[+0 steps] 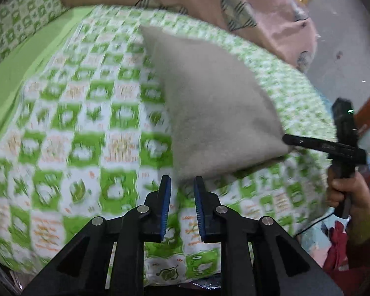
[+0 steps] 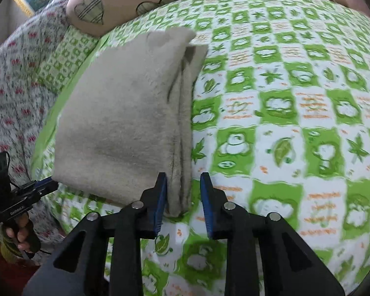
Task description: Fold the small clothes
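A folded grey cloth (image 1: 209, 103) lies flat on the green-and-white checked bedsheet (image 1: 86, 128). In the right wrist view the grey cloth (image 2: 120, 123) shows stacked folded layers along its right edge. My left gripper (image 1: 182, 185) is open, its blue pads just short of the cloth's near corner, holding nothing. My right gripper (image 2: 183, 180) is open, with the cloth's near right corner lying between its pads. The right gripper also shows in the left wrist view (image 1: 287, 139), at the cloth's right corner. The left gripper shows in the right wrist view (image 2: 50, 183), at the cloth's left corner.
A pink pillow with heart prints (image 1: 246, 7) lies at the head of the bed, also in the right wrist view (image 2: 116, 2). A floral quilt (image 2: 14, 74) lies off the bed's left side. The bed edge and floor (image 1: 345, 56) are on the right. A red cloth (image 1: 338, 246) sits low right.
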